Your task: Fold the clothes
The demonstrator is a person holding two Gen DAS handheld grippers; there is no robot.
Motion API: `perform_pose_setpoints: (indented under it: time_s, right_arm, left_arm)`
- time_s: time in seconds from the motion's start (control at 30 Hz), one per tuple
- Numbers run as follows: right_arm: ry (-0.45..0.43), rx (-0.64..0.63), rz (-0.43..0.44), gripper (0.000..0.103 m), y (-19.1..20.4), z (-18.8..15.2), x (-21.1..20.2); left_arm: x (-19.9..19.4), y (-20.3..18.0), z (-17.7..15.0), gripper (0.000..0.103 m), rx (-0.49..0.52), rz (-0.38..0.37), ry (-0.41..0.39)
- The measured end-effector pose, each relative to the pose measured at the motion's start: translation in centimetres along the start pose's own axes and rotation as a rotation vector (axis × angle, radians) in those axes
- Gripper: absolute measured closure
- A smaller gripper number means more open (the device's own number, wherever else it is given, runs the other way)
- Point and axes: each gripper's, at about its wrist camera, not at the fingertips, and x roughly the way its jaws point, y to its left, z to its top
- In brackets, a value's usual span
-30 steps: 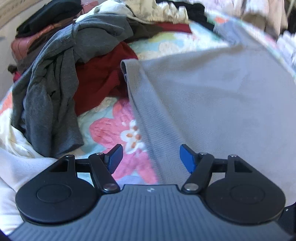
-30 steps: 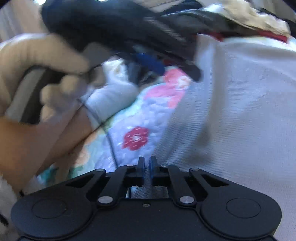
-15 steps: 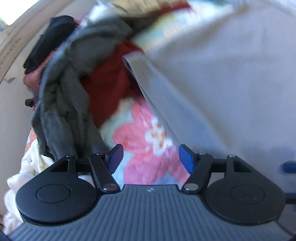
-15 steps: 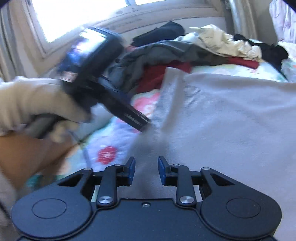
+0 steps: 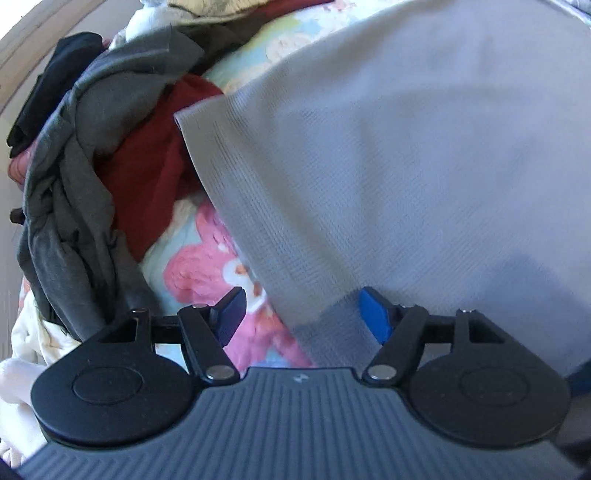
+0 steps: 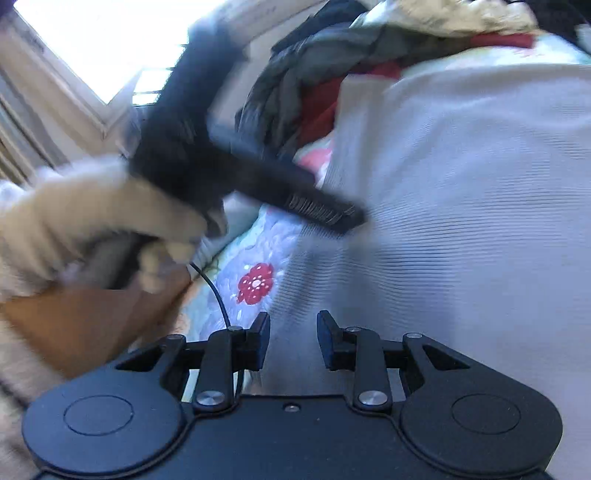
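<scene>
A light grey knit garment [image 5: 388, 158] lies spread flat on a floral quilt [image 5: 199, 266] and fills the right of both views [image 6: 461, 192]. My left gripper [image 5: 301, 314] is open, low over the garment's near left edge, with the cloth's hem between its blue pads and nothing pinched. My right gripper [image 6: 293, 338] is open too, hovering over the garment's left border. In the right wrist view the left gripper's body [image 6: 236, 162], blurred, is held by a gloved hand [image 6: 85, 221] and reaches onto the garment from the left.
A heap of unfolded clothes sits beyond the garment: a dark grey top [image 5: 74, 177], a dark red piece [image 5: 155, 147], black cloth [image 5: 55, 85] and cream fabric [image 6: 461, 14]. A window [image 6: 92, 40] and wall lie at the left. A thin black cable [image 6: 218, 295] runs by the forearm.
The right gripper went from shut to open and stayed low over the garment's left border. The left gripper moved in over the hem, staying open.
</scene>
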Motion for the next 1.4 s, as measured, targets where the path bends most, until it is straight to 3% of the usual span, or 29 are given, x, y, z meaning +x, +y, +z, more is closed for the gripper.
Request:
perform_pose_setpoints:
  time_s: [0.03, 0.1, 0.23, 0.3, 0.4, 0.5, 0.7, 0.8, 0.97, 1.13, 1.17, 1.2, 1.23, 1.33, 1.4]
  right_arm:
    - [-0.02, -0.007, -0.014, 0.062, -0.3, -0.1, -1.9]
    - [-0.062, -0.02, -0.071, 0.059, -1.2, -0.7, -6.1]
    - [-0.129, 0.027, -0.213, 0.059, -3.2, -4.5, -15.2]
    - [-0.156, 0.075, -0.284, 0.058, -4.3, -7.1, -19.8]
    - [-0.196, 0.147, -0.392, 0.045, -5.9, -11.0, -26.7]
    - [-0.213, 0.234, -0.508, 0.044, -6.9, -15.5, -32.4]
    - [-0.294, 0.474, -0.647, 0.044, -7.6, -25.1, -36.6]
    - [-0.293, 0.543, -0.693, 0.043, -8.4, -27.8, -36.8]
    - [-0.251, 0.614, -0.68, 0.043, -10.1, -30.5, -36.6]
    - [-0.275, 0.633, -0.624, 0.043, -11.0, -31.7, -35.1]
    - [-0.291, 0.619, -0.624, 0.048, -11.0, -31.6, -34.8]
    - [-0.303, 0.61, -0.618, 0.078, -11.0, -31.5, -34.5]
    - [-0.31, 0.608, -0.602, 0.095, -11.1, -31.3, -34.3]
    - [-0.346, 0.581, -0.584, 0.095, -11.6, -29.5, -34.6]
    - [-0.372, 0.559, -0.576, 0.095, -11.9, -28.0, -35.0]
  left_arm:
    - [-0.7, -0.3, 0.2, 0.037, 0.019, 0.006, -0.036]
    - [-2.9, -1.1, 0.6, 0.037, 0.039, -0.022, -0.13]
    - [-8.5, -3.6, 0.9, 0.036, 0.062, -0.231, -0.323]
    - [-10.8, -6.2, 1.3, 0.036, 0.122, -0.296, -0.384]
    - [-13.5, -13.1, 1.6, 0.037, 0.351, -0.314, -0.463]
    - [-15.1, -20.8, 1.5, 0.036, 0.584, -0.392, -0.522]
    - [-14.6, -33.1, 0.4, 0.036, 0.877, -0.566, -0.484]
    - [-13.5, -36.2, -1.1, 0.036, 0.915, -0.629, -0.45]
    - [-11.5, -35.6, -3.7, 0.036, 0.838, -0.699, -0.349]
    - [-9.8, -34.5, -5.3, 0.032, 0.86, -0.625, -0.231]
    - [-9.6, -34.2, -5.5, 0.032, 0.866, -0.617, -0.229]
    - [-9.5, -33.9, -5.6, 0.032, 0.862, -0.617, -0.226]
    - [-9.5, -33.7, -5.5, 0.032, 0.848, -0.622, -0.221]
    - [-9.7, -33.2, -5.0, 0.052, 0.788, -0.621, -0.214]
    - [-9.8, -32.6, -4.6, 0.076, 0.763, -0.617, -0.214]
